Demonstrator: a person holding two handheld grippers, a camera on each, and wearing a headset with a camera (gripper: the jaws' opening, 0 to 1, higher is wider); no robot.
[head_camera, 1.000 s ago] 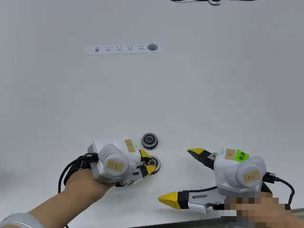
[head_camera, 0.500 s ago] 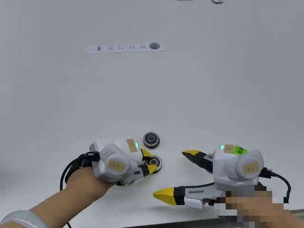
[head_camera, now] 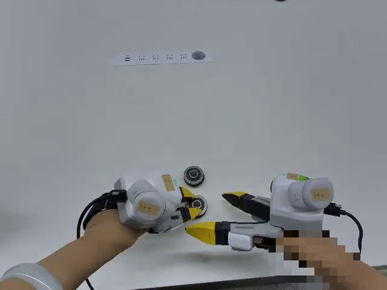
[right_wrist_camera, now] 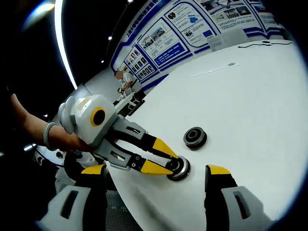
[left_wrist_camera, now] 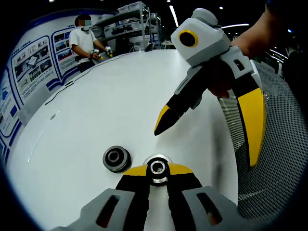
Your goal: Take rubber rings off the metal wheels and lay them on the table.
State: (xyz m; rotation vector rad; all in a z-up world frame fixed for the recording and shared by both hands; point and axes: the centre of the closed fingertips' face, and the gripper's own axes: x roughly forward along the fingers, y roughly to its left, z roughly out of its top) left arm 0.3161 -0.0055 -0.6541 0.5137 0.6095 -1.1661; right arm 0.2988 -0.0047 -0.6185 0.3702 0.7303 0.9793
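Two metal wheels with black rubber rings are on the white table. One wheel (head_camera: 201, 206) (left_wrist_camera: 158, 169) (right_wrist_camera: 179, 168) sits between the yellow tips of my left gripper (head_camera: 190, 204) (left_wrist_camera: 157, 171), which is shut on it at table level. The other wheel (head_camera: 194, 176) (left_wrist_camera: 116, 159) (right_wrist_camera: 195, 137) lies free just beyond it. My right gripper (head_camera: 216, 215) (right_wrist_camera: 155, 171) is open wide, its two fingers pointing left at the held wheel from a short way off, one tip nearly level with it. In the left gripper view the right gripper (left_wrist_camera: 207, 139) reaches in from the right.
A white power strip (head_camera: 163, 58) lies far back on the table (head_camera: 272, 121). The table's front edge runs just under both hands. A cable (head_camera: 87, 214) trails from the left gripper. A person (left_wrist_camera: 84, 38) stands by shelves far behind the table.
My right gripper has moved left, bringing its open fingers close to the held wheel. The left gripper and both wheels have stayed put.
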